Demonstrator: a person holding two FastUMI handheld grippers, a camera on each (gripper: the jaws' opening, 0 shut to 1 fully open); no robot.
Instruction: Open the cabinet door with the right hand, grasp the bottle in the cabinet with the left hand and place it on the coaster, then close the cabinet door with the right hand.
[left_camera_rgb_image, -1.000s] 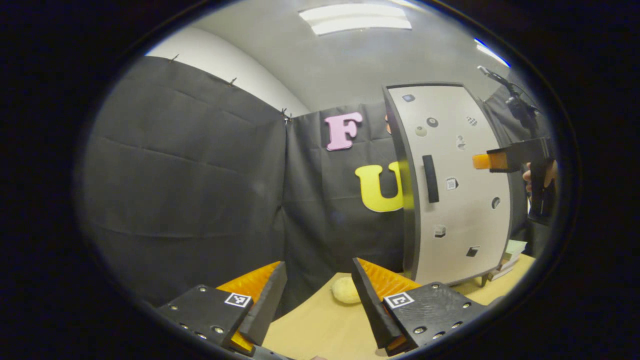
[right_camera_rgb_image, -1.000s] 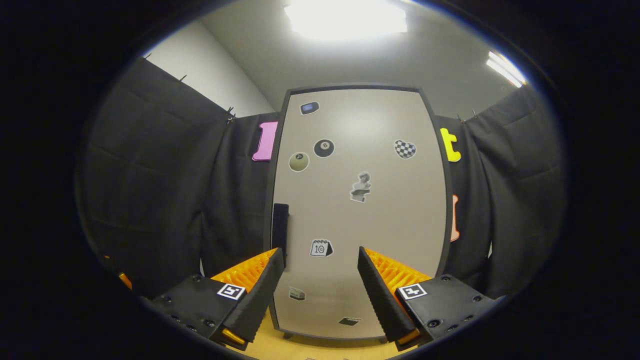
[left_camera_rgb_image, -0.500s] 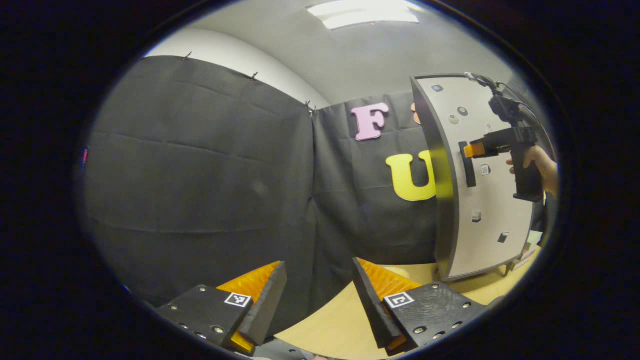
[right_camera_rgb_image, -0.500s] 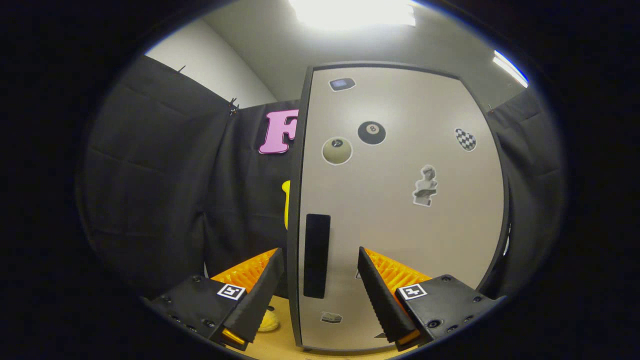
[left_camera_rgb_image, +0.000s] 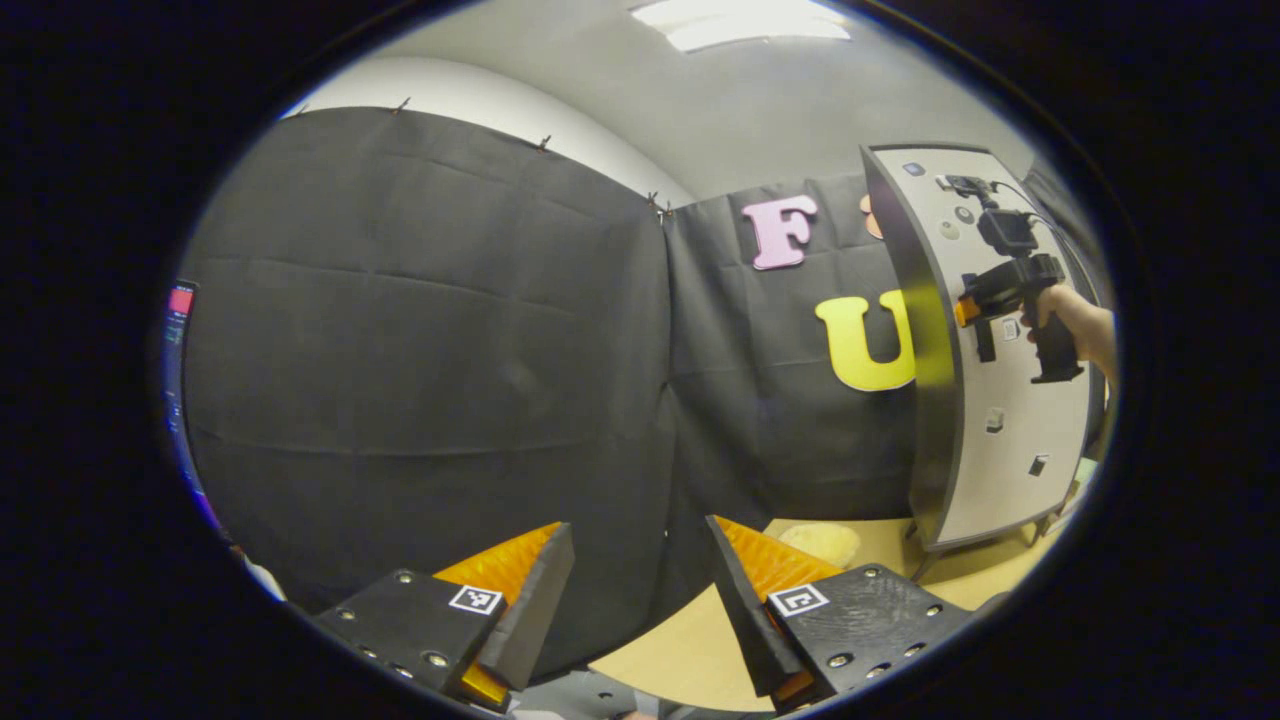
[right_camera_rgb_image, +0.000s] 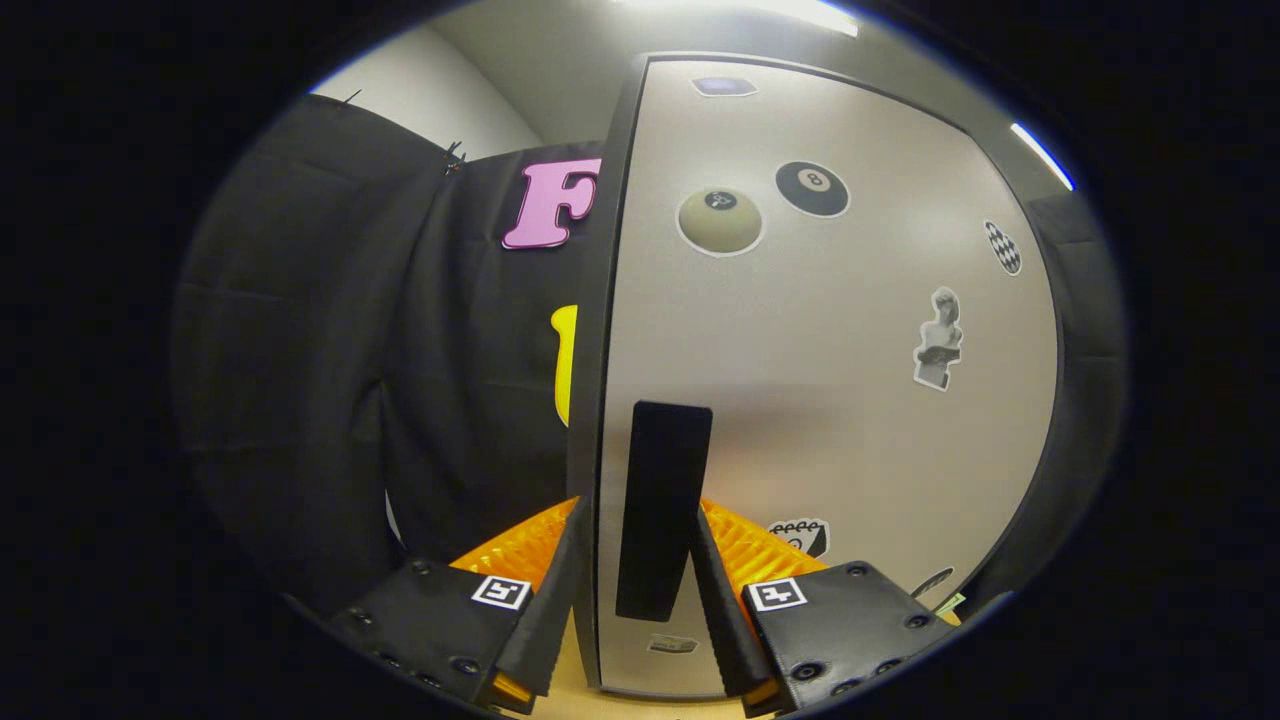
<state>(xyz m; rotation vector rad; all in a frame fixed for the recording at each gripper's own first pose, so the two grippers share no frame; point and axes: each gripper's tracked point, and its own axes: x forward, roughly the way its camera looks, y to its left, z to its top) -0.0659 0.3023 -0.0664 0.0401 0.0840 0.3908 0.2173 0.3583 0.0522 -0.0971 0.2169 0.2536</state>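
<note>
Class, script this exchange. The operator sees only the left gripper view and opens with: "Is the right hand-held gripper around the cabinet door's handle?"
Observer: Yes. In the right gripper view, the right hand-held gripper has one finger on either side of the black handle. I cannot tell whether both press on it.
Operator: How does the handle sit?
Observer: Upright, close to the left edge of the cabinet door.
Operator: Is anything beside it in the way?
Observer: Only a flat calendar sticker, just right of the fingers.
</note>
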